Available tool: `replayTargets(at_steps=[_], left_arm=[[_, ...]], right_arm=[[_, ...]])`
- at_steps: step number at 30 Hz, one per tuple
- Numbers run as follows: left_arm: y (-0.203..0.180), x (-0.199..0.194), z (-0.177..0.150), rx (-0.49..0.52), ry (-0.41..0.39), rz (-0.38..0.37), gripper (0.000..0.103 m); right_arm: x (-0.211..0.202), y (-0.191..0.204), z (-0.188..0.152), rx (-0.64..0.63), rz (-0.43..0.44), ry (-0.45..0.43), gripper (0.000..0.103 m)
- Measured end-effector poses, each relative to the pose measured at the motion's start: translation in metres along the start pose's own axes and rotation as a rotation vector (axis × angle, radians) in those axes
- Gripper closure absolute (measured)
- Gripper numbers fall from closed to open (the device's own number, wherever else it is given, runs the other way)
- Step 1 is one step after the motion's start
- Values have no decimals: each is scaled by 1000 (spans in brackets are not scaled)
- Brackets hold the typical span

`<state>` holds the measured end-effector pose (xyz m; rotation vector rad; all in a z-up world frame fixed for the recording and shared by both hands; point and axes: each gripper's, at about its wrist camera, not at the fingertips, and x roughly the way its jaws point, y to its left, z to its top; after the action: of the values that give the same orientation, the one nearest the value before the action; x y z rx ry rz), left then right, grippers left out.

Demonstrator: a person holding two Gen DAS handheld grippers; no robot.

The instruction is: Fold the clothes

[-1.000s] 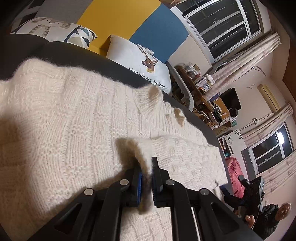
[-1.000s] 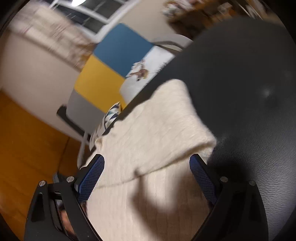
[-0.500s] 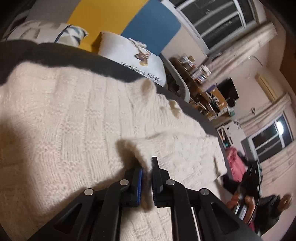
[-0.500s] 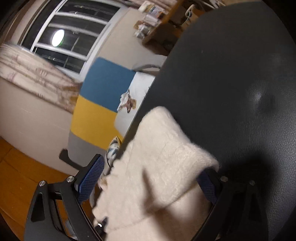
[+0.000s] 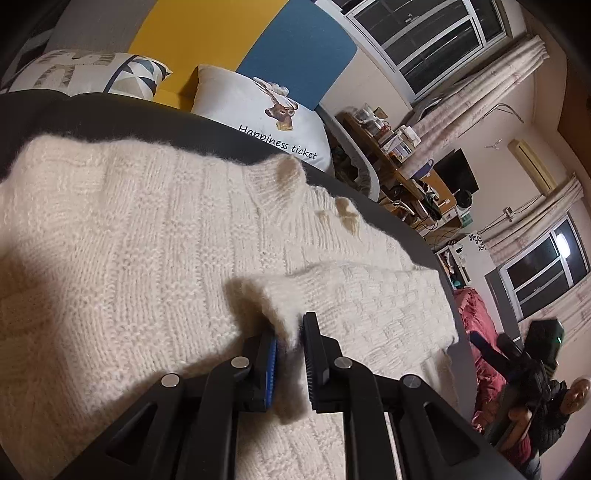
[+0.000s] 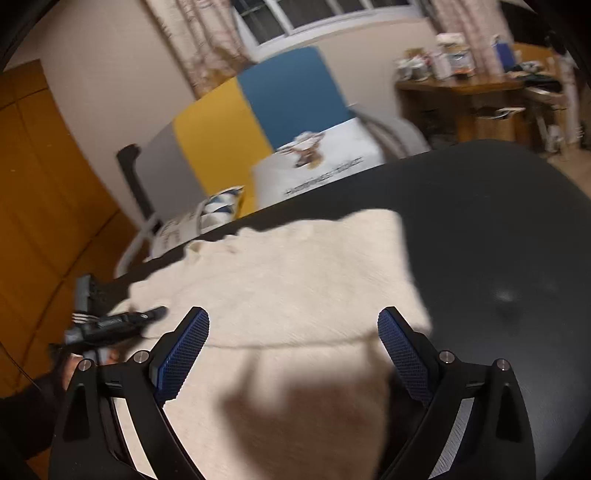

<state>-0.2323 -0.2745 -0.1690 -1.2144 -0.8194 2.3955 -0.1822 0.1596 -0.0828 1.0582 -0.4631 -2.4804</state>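
Left wrist view, closest first: the left tool (image 5: 291,354) has a fuzzy edge of the cream knit sweater (image 5: 147,251) between its two black fingers; the fingers are opening a little right now, but the wool is still pinched between the blue pads; past the tips, a folded flap of the sweater (image 5: 362,295) lies on top of the rest, so one fold looks done; the sweater is spread flat on a dark leather-like surface (image 5: 110,114); I cannot tell if that is a bed cover or a bench top; behind it sit a white pillow with a deer (image 5: 266,110) and a patterned pillow (image 5: 85,72), then a yellow and blue headboard (image 5: 236,33); far off are a cluttered desk (image 5: 402,155) and windows (image 5: 424,33).

Right wrist view, closest first: the right tool (image 6: 293,350) is wide open with nothing in it; it hangs above the sweater (image 6: 295,273), not touching it; its shadow falls on the wool; a straight folded edge runs across just past the fingers; to the left, the left tool (image 6: 122,321) shows at the sweater's edge, a bit blurry; beyond are the dark surface (image 6: 498,221), the deer pillow (image 6: 317,155) and the headboard (image 6: 258,107).

I think the folding is partly done: one side is turned in; the sweater still looks wide, so more folds are left.
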Motion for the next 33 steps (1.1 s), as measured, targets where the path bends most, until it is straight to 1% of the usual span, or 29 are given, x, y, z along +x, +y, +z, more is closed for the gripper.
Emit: replayTargets(at_steps=[1, 2, 3, 4, 6, 7, 8, 11, 13, 15, 16, 17, 18, 21, 23, 25, 28, 29, 32, 33], left_arm=[[0, 0, 0, 1, -2, 2, 92], [0, 0, 0, 0, -3, 6, 94], [-1, 0, 0, 9, -3, 15, 95], [-4, 0, 0, 24, -2, 24, 95], [-8, 0, 1, 52, 3, 42, 96], [-10, 1, 1, 63, 7, 46, 96], [-10, 1, 2, 65, 13, 40, 93], [-9, 2, 5, 66, 30, 19, 86], [-11, 3, 7, 80, 28, 25, 86], [-13, 4, 9, 94, 26, 31, 87], [-14, 5, 10, 101, 25, 35, 88], [-17, 3, 11, 120, 7, 38, 93], [-22, 0, 11, 144, -17, 41, 96], [-36, -13, 12, 217, -106, 35, 96], [-45, -21, 14, 259, -147, 41, 96], [-53, -23, 14, 303, -156, 54, 96], [-53, -12, 15, 321, -91, 112, 94], [-49, -8, 16, 302, -70, 117, 90], [-30, 2, 21, 212, -8, 115, 86], [-25, 2, 23, 180, -3, 97, 83]], right_arm=[[9, -4, 3, 5, 11, 28, 8], [20, -11, 3, 12, -32, 58, 8], [30, -19, 2, 20, -102, 85, 8], [37, -24, 1, 24, -141, 99, 8], [44, -29, 0, 24, -178, 112, 8], [43, -28, 2, 20, -175, 108, 8], [37, -23, 5, 10, -152, 91, 8], [26, -8, 22, -30, -32, 45, 8], [33, 1, 40, -52, -8, 45, 8], [48, 4, 58, -65, 4, 63, 8], [61, 2, 65, -62, -12, 84, 8], [75, -1, 68, -55, -46, 109, 8], [85, -7, 68, -47, -94, 132, 8], [114, -24, 65, -6, -246, 192, 8], [116, -22, 60, -52, -269, 170, 7], [118, -15, 55, -115, -298, 172, 7], [114, -5, 52, -173, -331, 183, 7], [109, -1, 53, -177, -330, 173, 7], [93, 17, 54, -179, -260, 120, 7], [90, 22, 52, -189, -247, 117, 7]])
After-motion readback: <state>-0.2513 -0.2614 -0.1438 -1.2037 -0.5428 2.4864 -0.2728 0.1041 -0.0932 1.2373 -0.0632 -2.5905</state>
